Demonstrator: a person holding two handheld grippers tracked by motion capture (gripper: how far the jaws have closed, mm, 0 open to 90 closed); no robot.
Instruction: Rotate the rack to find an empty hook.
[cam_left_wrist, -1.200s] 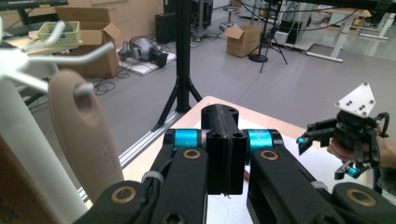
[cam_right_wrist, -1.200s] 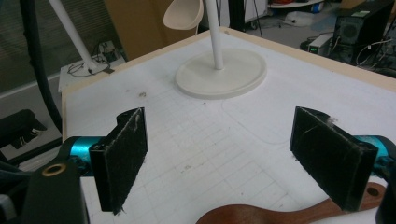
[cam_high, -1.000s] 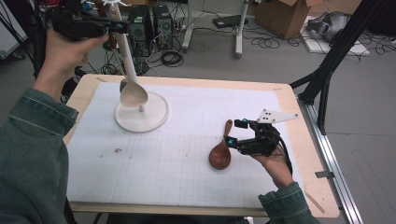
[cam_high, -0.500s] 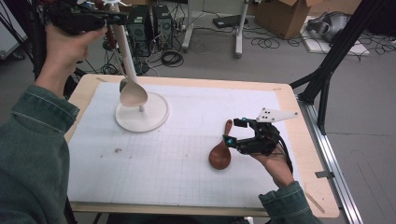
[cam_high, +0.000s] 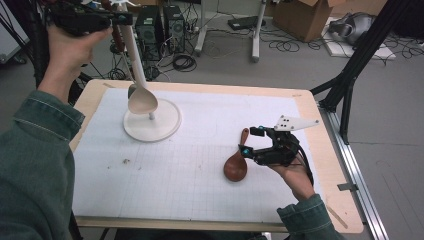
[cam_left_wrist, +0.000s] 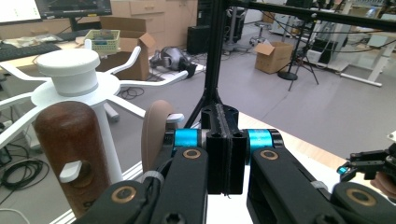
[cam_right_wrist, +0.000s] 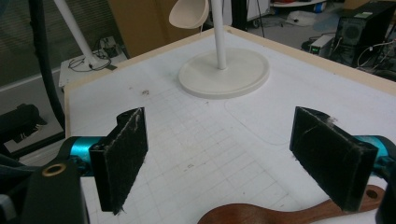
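Left tongs (cam_high: 125, 19): raised at the upper left of the high view, above the far left corner of the worktop, held in the person's left hand (cam_high: 70, 42). In the left gripper view the two black jaws stand pressed flat together at centre frame, with nothing between them.

Right tongs (cam_high: 248, 141): low over the worktop at the right of the high view, in the right hand (cam_high: 292, 172). The jaws stand wide apart; in the right gripper view the pads (cam_right_wrist: 122, 154) sit at the left and right edges of the frame with bare mat between them.

Brown wooden spoon (cam_high: 236, 163): lies flat on the white gridded mat (cam_high: 200, 170), right of centre in the high view, bowl towards the bottom of the frame, handle running up towards the right tongs. In the right gripper view its handle crosses the bottom edge and ends under the right-hand pad; whether it touches the pad is hard to tell.

White stand (cam_high: 152, 120): round base on the mat at the upper left, thin post rising from it.

Cream spoon (cam_high: 141, 97): hangs beside the post, bowl just above the base.

Stand top (cam_left_wrist: 70, 70): at the left of the left gripper view, a white hub with spokes; a dark brown wooden piece (cam_left_wrist: 72, 149) hangs on one peg.

Worktop (cam_high: 320, 135): pale wood edge showing around the mat.
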